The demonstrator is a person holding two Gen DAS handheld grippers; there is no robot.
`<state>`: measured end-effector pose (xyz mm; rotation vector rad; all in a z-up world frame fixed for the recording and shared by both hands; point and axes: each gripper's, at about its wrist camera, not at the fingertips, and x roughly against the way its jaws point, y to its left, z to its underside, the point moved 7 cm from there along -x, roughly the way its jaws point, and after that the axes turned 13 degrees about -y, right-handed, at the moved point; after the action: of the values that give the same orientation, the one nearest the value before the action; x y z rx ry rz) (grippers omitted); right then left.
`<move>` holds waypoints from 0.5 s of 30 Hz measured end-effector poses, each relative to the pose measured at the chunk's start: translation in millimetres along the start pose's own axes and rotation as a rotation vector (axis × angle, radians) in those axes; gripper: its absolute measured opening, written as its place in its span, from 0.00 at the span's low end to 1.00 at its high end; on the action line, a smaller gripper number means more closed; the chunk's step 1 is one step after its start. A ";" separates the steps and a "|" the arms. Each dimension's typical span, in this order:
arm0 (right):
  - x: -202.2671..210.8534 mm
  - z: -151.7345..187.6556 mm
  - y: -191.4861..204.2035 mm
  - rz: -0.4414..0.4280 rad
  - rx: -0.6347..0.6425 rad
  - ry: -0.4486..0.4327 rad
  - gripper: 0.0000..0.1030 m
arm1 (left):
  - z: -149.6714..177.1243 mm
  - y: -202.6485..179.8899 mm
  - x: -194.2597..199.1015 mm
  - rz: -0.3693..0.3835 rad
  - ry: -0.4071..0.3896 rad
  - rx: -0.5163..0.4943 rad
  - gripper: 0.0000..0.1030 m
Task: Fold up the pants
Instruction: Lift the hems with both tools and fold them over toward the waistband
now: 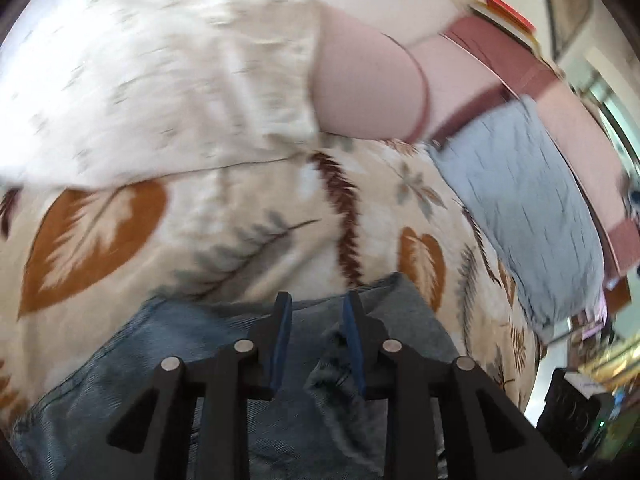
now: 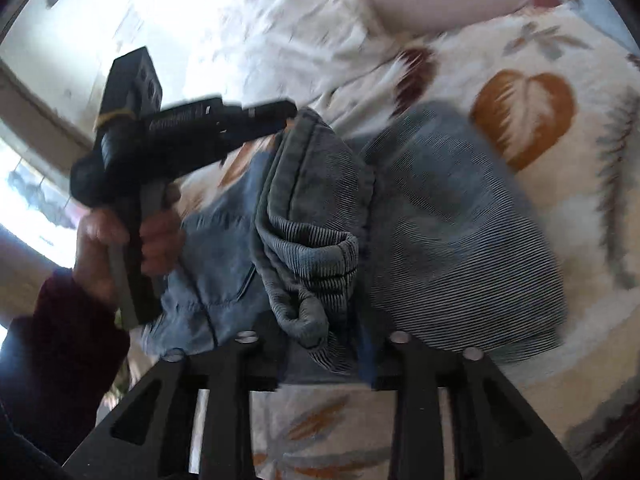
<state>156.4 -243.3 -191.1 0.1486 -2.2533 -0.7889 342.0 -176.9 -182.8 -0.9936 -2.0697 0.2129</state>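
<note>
The pants (image 2: 440, 216) are blue-grey corduroy, bunched on a leaf-print bedspread (image 2: 560, 184). In the left wrist view the left gripper (image 1: 318, 308) hangs over the pants (image 1: 224, 360) with its blue-padded fingers (image 1: 283, 332) apart and cloth lying between them. In the right wrist view a thick fold of the pants fills the right gripper (image 2: 320, 344) and hides its fingertips. The left gripper (image 2: 286, 114) also shows there, held by a hand, its tip at the raised edge of the pants.
A pink pillow (image 1: 368, 92) and a light blue pillow (image 1: 528, 208) lie at the bed's head. A white patterned blanket (image 1: 160, 72) covers the far side. A window (image 2: 28, 200) is bright at the left.
</note>
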 end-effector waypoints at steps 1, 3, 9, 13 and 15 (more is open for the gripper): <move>-2.6 1.1 4.0 -0.026 0.003 0.016 0.40 | 1.0 5.4 4.3 -0.011 0.000 0.009 0.28; -1.2 0.7 12.5 -0.109 -0.006 0.037 0.46 | 4.5 9.4 12.0 -0.020 -0.003 0.013 0.28; 19.7 -26.5 -13.2 -0.173 -0.162 -0.031 0.49 | 29.7 14.3 28.4 -0.086 0.031 0.021 0.46; 24.1 -36.1 -52.2 -0.047 -0.256 -0.055 0.50 | 48.7 7.9 20.1 -0.097 0.075 0.082 0.53; 21.3 -33.1 -66.0 0.007 -0.287 -0.046 0.50 | 55.9 4.3 13.3 -0.103 0.090 0.138 0.56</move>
<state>155.2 -319.8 -198.5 -0.0139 -2.1538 -1.1103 298.8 -154.3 -213.5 -0.7966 -1.9900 0.2497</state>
